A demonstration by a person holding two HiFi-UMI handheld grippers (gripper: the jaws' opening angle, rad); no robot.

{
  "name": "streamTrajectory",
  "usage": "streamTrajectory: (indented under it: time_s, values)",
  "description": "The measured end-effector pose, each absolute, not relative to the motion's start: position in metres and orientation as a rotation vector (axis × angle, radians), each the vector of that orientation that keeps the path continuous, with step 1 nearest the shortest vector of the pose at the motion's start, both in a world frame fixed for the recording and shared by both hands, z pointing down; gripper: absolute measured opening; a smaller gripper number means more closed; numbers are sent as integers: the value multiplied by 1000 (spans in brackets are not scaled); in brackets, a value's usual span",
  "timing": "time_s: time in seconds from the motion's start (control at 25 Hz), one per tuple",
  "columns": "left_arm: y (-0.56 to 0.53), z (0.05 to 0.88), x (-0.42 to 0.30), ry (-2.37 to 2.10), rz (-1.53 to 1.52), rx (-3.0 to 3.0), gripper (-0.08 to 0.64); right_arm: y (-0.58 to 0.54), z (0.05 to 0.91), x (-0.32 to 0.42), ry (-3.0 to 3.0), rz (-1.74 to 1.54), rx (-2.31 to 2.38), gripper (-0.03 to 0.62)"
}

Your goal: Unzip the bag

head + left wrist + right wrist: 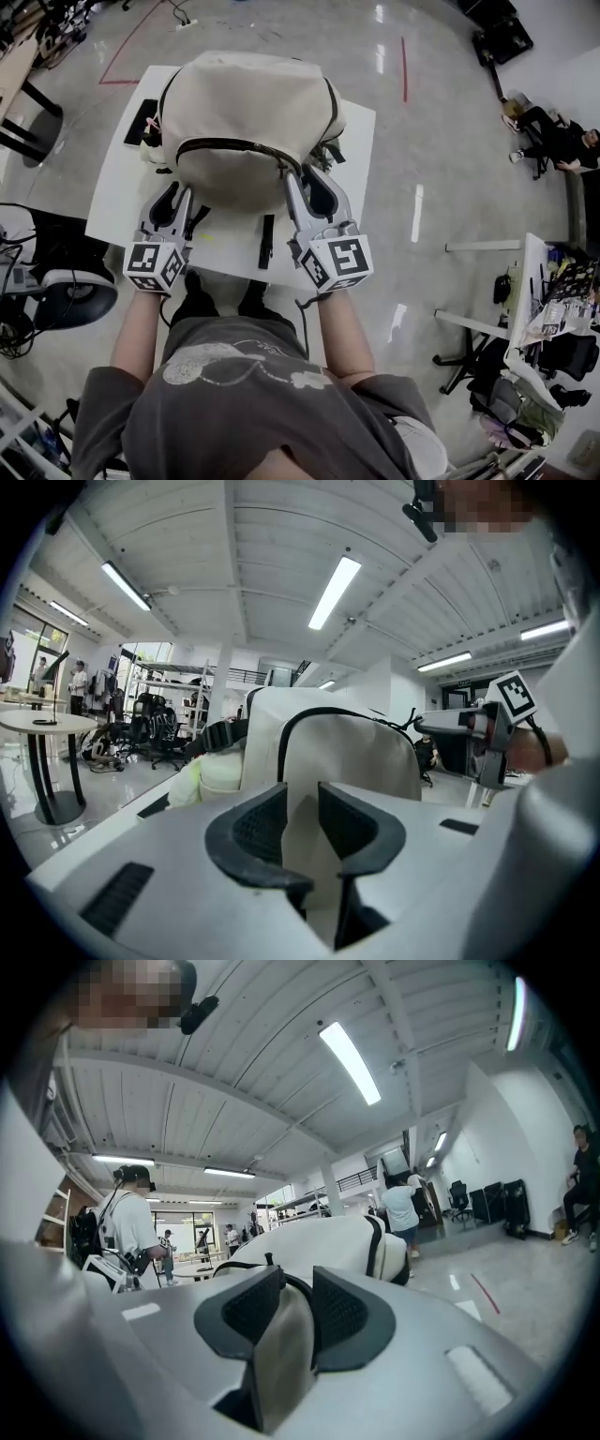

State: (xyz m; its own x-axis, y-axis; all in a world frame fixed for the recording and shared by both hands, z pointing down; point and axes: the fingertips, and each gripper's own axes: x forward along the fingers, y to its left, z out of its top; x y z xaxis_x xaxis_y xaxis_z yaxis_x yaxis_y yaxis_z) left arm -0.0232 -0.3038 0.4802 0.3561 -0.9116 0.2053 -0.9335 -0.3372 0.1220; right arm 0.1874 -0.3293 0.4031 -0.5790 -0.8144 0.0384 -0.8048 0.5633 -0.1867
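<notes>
Nearest the person, low in the centre of the head view, both tools sit at the near side of the bag. The left gripper [178, 194] has its jaws apart, and so does the right gripper [307, 183]. In each gripper's own view the bag's pale cloth shows in the gap, but the pads do not look to be pinching it, so nothing seems to be held.

The bag [244, 103] lies on the white table [117, 202], filling the upper middle of the frame. Its dark zipper [234, 143] curves across the front between the two tools and looks fully closed, so I judge the unzipping has not started.

The main risk is that the bag is soft and unanchored. If one gripper pulls the slider while the other holds nothing, the whole bag may slide or crumple instead of opening. The pull tab is small, and I cannot place it with certainty. Jaws that close beside it could catch loose cloth, and cloth drawn into the teeth would jam the slider.

Farther back, a hard tug could push the bag against the flat dark thing [141, 122] at the table's upper left edge.
</notes>
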Motion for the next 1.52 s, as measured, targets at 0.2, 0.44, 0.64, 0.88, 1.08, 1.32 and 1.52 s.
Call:
streamTrajectory:
  time_s: [0.2,0.44,0.64,0.88,1.08,1.32,1.52]
  values:
    - [-298,465,-10,-1642,113,2441,100,-318,410,195,2727,-221,-1479,97]
    - [-286,459,-4,-1575,75,2477,87,-294,418,202,2672,-267,-1588,78]
    - [-261,445,-12,-1503,40,2548,69,-268,416,178,2668,-259,-1629,60]
    - [-210,410,-35,-1445,-59,2588,16,-216,391,143,2645,-205,-1655,52]
    - [-173,404,-55,-1419,-84,2613,6,-167,382,129,2607,-159,-1720,40]
    - [-126,411,-70,-1363,-83,2618,6,-100,391,122,2567,-192,-1809,2]
    - [-90,430,-74,-1294,-56,2605,6,-53,405,118,2557,-247,-1873,0]
